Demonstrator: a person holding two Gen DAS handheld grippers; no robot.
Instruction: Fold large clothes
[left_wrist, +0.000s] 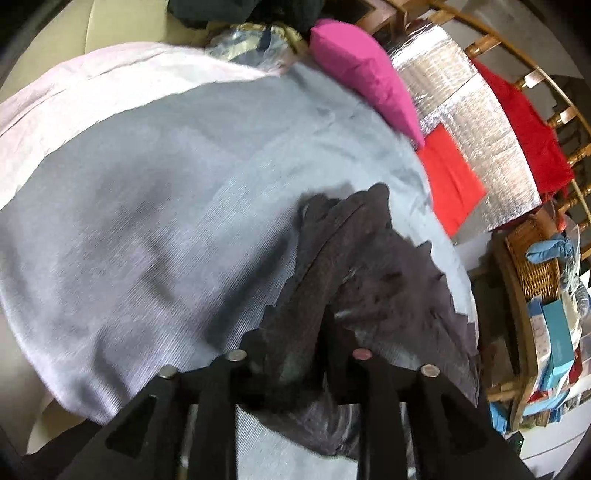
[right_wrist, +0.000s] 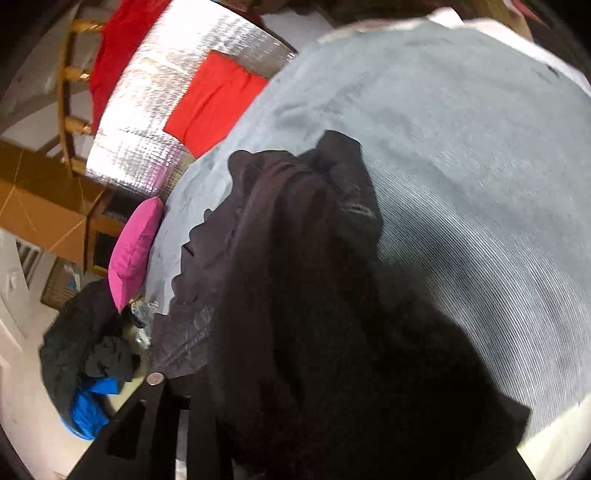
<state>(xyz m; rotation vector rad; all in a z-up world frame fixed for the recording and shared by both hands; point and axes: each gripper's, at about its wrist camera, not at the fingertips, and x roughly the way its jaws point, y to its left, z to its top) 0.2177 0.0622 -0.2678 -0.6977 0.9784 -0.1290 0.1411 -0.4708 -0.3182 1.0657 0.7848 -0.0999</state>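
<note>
A dark grey-black garment hangs bunched from my left gripper, whose jaws are closed on its fabric above a pale blue-grey bed sheet. In the right wrist view the same dark garment drapes over my right gripper and hides the fingertips; the fabric hangs from it over the sheet.
A pink pillow, red folded cloths and a silver foil mat lie beyond the sheet. A wicker basket and boxes stand at right. A dark clothes pile with blue fabric sits left in the right wrist view.
</note>
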